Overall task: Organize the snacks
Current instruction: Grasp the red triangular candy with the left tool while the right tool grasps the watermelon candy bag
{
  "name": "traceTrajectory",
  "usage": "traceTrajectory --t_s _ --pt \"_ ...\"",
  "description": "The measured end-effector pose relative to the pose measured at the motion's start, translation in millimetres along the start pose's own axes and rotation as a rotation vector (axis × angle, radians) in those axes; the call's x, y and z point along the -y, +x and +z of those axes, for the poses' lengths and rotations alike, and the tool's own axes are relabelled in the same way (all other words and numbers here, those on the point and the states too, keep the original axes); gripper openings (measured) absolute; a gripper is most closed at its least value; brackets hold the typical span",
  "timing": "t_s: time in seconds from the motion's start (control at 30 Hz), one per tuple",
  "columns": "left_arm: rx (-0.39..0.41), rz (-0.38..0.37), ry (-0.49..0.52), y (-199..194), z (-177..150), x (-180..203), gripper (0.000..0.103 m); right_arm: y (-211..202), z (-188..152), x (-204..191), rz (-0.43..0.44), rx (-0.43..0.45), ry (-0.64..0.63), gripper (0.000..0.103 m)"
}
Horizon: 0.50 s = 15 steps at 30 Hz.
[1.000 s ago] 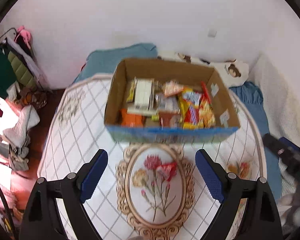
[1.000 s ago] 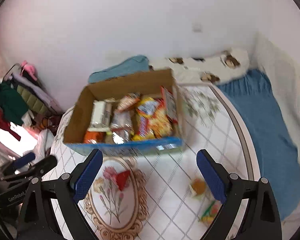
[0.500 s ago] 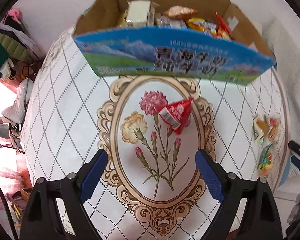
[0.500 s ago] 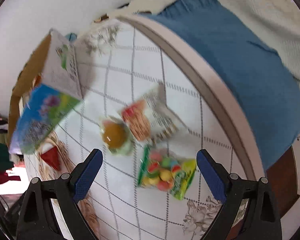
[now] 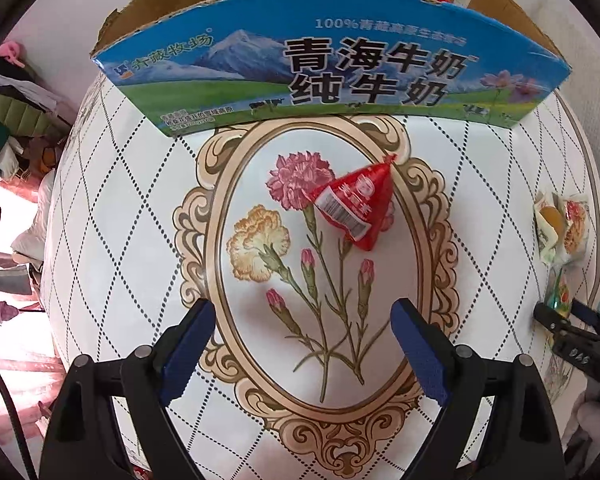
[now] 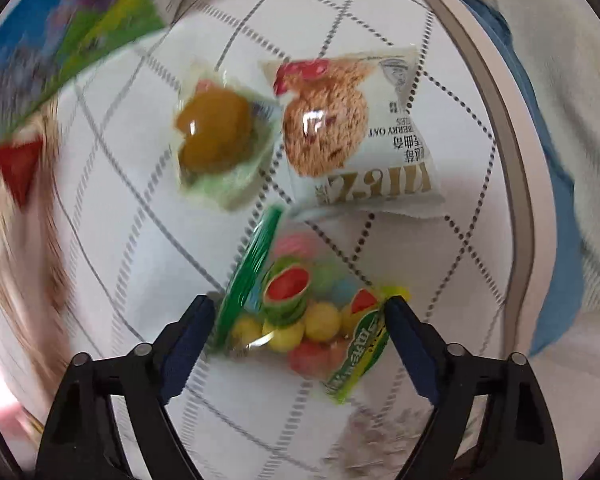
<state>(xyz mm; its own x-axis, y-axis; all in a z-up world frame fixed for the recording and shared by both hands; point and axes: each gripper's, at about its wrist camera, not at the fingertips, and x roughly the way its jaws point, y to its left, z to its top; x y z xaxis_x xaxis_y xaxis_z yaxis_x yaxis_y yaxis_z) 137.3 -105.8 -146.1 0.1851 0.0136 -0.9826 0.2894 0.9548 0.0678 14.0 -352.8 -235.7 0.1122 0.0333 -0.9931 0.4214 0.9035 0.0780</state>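
- A round table (image 5: 112, 240) carries everything, covered in white cloth with a dotted diamond grid and an oval scrollwork medallion of printed carnations at its middle.
- A cardboard box (image 5: 332, 76) with a blue milk-brand front stands at the far side, its front edge just over the medallion's top.
- A red triangular packet (image 5: 358, 210) lies on the medallion, apart from the box.
- Near the table's right rim three packets cluster: a cookie packet (image 6: 356, 128), a clear pack with an amber sweet (image 6: 220, 136) just beside it, and a bag of coloured gummies (image 6: 312, 316) in front of both.
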Motion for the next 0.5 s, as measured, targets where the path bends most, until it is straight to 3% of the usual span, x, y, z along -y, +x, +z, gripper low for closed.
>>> traceTrajectory --t_s 0.03,0.1,0.2,0.27,0.4,0.5 --pt "-0.002 -0.008 -0.004 0 3 -1 0.09 -1 2 -1 0.037 -0.011 0.04 0.09" --pt "-0.007 -0.013 -0.004 1 11 -1 0.09 -5 6 -2 0.21 -0.043 0.151 0.09" --pt "-0.003 -0.017 0.01 2 27 1 0.09 -18 12 -3 0.342 -0.031 0.206 0.091" --pt "-0.003 -0.001 0.043 5 37 6 0.09 -30 14 -5 0.343 0.002 0.16 0.091" --pt "-0.01 0.012 0.131 18 53 26 0.09 -38 11 -13 0.205 0.003 -0.002 0.093" --pt "-0.007 -0.001 0.197 28 61 44 0.083 -32 0 -4 0.193 -0.039 0.002 0.093"
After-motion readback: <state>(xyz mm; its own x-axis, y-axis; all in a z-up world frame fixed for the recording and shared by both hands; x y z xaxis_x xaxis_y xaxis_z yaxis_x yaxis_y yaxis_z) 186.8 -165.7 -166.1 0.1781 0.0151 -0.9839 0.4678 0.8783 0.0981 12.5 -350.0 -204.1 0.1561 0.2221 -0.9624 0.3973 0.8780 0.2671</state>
